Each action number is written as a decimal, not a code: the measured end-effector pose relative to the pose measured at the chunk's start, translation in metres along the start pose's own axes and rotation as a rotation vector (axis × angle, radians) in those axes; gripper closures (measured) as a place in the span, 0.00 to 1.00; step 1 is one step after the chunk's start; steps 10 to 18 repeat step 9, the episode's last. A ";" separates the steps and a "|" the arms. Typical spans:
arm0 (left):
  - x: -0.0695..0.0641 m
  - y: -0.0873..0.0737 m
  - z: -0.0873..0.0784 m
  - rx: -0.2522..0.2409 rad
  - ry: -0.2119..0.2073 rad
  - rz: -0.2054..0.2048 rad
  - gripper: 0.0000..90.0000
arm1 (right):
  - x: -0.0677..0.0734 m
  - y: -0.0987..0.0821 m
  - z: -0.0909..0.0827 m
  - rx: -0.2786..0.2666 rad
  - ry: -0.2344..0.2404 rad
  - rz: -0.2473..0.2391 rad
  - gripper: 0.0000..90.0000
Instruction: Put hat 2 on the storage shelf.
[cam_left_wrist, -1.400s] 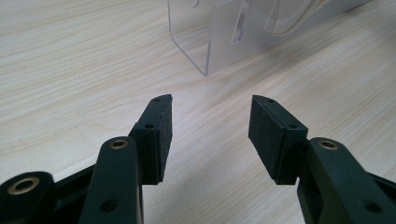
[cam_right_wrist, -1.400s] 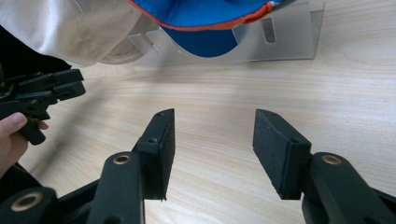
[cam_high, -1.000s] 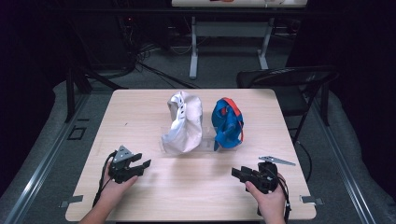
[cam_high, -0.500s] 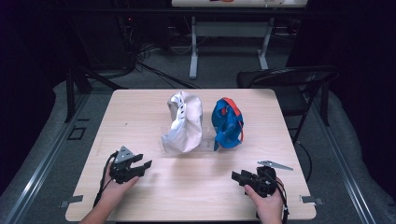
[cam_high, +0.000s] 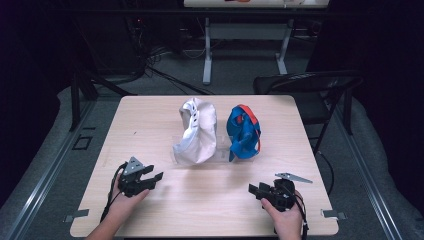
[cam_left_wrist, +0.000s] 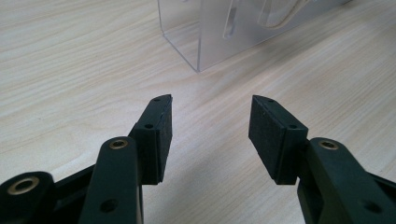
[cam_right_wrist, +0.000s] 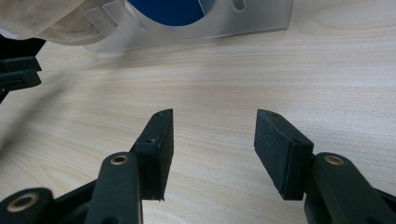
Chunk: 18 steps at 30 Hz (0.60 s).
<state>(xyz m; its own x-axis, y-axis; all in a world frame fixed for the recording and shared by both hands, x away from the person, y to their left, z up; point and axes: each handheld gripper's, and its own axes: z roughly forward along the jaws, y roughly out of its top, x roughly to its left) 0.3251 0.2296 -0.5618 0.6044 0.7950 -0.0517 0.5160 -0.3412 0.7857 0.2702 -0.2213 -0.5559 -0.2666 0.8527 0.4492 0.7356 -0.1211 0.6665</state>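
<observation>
Both the left gripper (cam_high: 156, 177) and right gripper (cam_high: 254, 190), jaws wide and empty, rest near of the white cap (cam_high: 196, 131) and blue cap (cam_high: 243, 131) on their clear stand (cam_high: 218, 153); a careless pull might topple it.

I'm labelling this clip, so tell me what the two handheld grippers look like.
Both are black. The left gripper carries a grey three-cornered plate on top and trails a black cable beside the forearm; the right gripper has the same plate and cable. Each has two flat dark pads on black jaws with brass-coloured rivets.
</observation>
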 end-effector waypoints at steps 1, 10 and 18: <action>0.000 0.000 0.000 -0.001 0.000 0.001 0.55 | -0.001 0.000 0.000 0.003 -0.002 -0.004 0.53; -0.013 0.003 0.000 -0.013 -0.027 0.033 0.56 | -0.006 0.001 0.000 -0.016 -0.072 -0.028 0.50; -0.013 0.003 0.000 -0.013 -0.027 0.033 0.56 | -0.006 0.001 0.000 -0.016 -0.072 -0.028 0.50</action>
